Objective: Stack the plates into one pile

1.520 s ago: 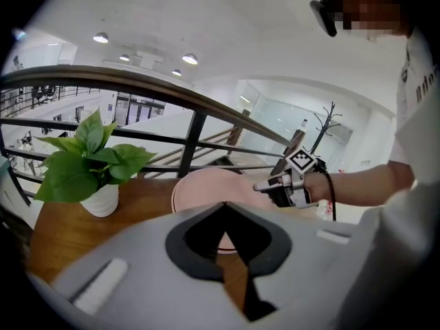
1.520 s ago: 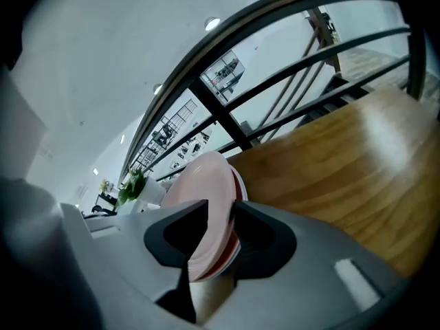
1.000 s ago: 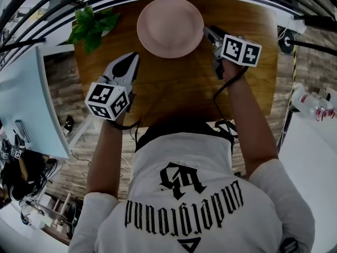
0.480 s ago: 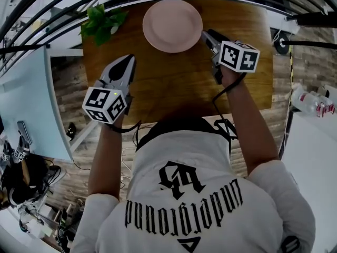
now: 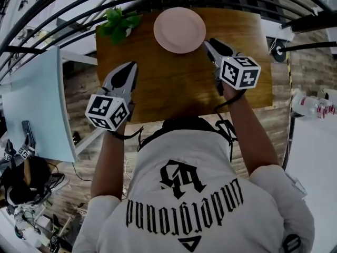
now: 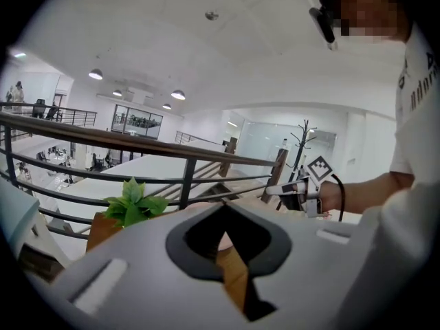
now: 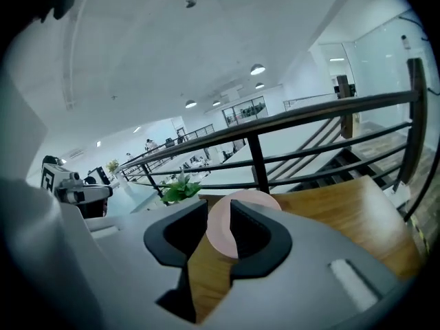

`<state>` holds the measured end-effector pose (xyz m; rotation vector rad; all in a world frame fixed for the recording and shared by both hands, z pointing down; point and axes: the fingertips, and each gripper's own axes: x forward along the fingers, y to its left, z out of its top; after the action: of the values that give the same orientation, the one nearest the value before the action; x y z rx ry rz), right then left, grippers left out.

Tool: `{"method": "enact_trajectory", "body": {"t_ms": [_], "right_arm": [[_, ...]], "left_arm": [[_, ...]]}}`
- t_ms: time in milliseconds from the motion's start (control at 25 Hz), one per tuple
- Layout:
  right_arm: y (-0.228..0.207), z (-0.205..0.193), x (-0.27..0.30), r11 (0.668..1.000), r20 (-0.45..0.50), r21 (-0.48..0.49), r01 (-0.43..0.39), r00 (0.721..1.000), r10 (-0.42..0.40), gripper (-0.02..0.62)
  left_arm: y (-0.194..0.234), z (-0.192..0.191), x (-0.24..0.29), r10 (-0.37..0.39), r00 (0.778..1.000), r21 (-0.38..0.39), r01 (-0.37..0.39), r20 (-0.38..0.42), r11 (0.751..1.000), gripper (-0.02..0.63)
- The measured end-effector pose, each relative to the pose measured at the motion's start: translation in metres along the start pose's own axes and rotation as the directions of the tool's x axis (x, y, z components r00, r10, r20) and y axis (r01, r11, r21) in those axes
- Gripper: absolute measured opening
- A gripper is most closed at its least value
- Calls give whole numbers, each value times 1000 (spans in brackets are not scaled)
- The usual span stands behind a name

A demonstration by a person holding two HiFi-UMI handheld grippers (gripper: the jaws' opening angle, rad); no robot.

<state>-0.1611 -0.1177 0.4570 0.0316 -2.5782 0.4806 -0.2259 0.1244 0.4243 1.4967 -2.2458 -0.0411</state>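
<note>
Plant [image 5: 118, 24] sat at the worktop's [image 5: 174, 83] far left corner. Left gripper [image 5: 130, 66] hung over the worktop's left edge, fingers closed on nothing. Pink plate [image 5: 179, 29] lay on the worktop at far middle. Right gripper [image 5: 209, 42] was near the plate's right rim, fingers apart, just closing slightly, nothing between them.

Left claw [image 5: 131, 65] pinched together; right claw [image 5: 208, 42] parted, empty, just narrowing.

One plate [image 5: 179, 30]; one plant [image 5: 118, 24]; one table [image 5: 174, 86]; two grippers: left gripper [image 5: 128, 67], right gripper [image 5: 211, 45]
</note>
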Motion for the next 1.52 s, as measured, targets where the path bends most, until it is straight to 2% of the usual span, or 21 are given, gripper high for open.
{"method": "enact_trajectory", "body": {"t_ms": [240,480,600,760,1040,1200,1280,1520], "right_arm": [[47,21,-34,996,61,-91,-20,998,26,103],[90,23,-74,988,110,-151,-36,992,53,101],[103,16,-92,988,128,-150,-39,990,59,101],[112,6,-111,990,140,-135,-30,989,49,101],[114,-2,-150,979,147,-202,-27,987,58,77],[111,-2,-178,968,173,-246,-48,981,93,49],[106,-4,-194,962,196,-268,-54,975,109,22],[81,-31,-246,947,185,-307,-94,970,157,3]], "left_arm": [[-14,25,-31,-31,998,43,29,57,999,46],[-40,40,-70,-80,990,97,69,115,993,46],[-52,37,-82,-105,988,126,90,116,988,46],[-62,32,-92,-128,985,124,114,112,986,46],[-92,37,-101,-143,981,148,123,133,981,46],[-117,40,-104,-129,980,155,106,149,982,46],[-134,39,-104,-123,980,158,98,154,982,46],[-205,18,-97,-116,980,150,92,161,984,46]]}}
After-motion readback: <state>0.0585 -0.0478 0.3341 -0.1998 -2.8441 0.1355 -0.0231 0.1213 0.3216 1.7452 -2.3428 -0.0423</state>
